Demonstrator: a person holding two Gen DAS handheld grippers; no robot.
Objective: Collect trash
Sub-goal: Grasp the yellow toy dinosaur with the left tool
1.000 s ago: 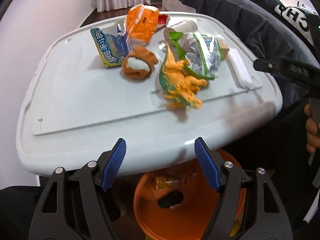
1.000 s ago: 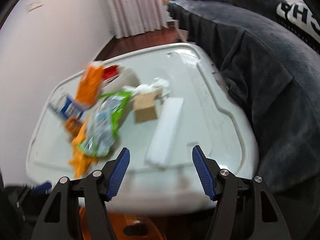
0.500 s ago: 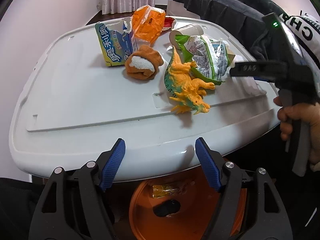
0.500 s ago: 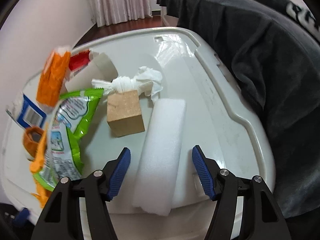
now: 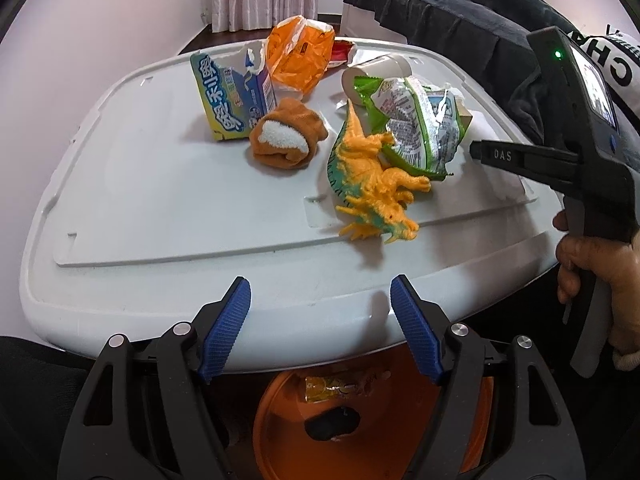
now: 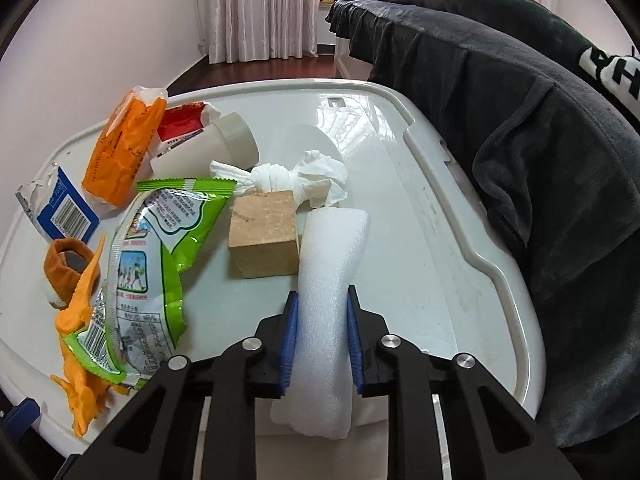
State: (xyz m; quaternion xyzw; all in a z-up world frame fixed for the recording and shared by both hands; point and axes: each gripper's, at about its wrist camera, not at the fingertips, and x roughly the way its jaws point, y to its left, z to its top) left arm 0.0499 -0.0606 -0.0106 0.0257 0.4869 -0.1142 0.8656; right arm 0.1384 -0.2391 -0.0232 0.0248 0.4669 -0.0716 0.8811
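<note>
on the right side of the white plastic lid (image 6: 448, 216), a white foam strip (image 6: 332, 276) lay lengthwise, its near end past the lid's edge, and the right gripper (image 6: 322, 336) was clamped on it, both blue pads (image 6: 289, 340) pressed into the foam so that it pinched narrower between them. just beside the strip's far end sat a tan block (image 6: 265, 239), touching it, and behind both lay a crumpled white tissue (image 6: 296, 178). left of the block an opened green snack bag (image 6: 152, 256) sprawled partly over an orange toy dinosaur (image 5: 374, 184) near the lid's front edge. farther back a white cup (image 6: 208, 148) lay on its side, with a red wrapper (image 6: 180, 124) and an orange wrapper (image 5: 300, 58) next to it. a torn blue carton (image 5: 232, 96) stood at the far left, and a rolled orange sock (image 5: 288, 140) rested against its front. the left gripper (image 5: 320, 324) hung off the lid's near edge with its jaws spread wide and nothing between them. below it stood an orange bin (image 5: 400, 428) with a yellow wrapper (image 5: 336, 386) and a dark item inside. a dark blanket (image 6: 540, 140) was heaped along the lid's right side. from the left wrist view the right gripper's black body reached in from the right, held in the person's hand (image 5: 592, 264).
</note>
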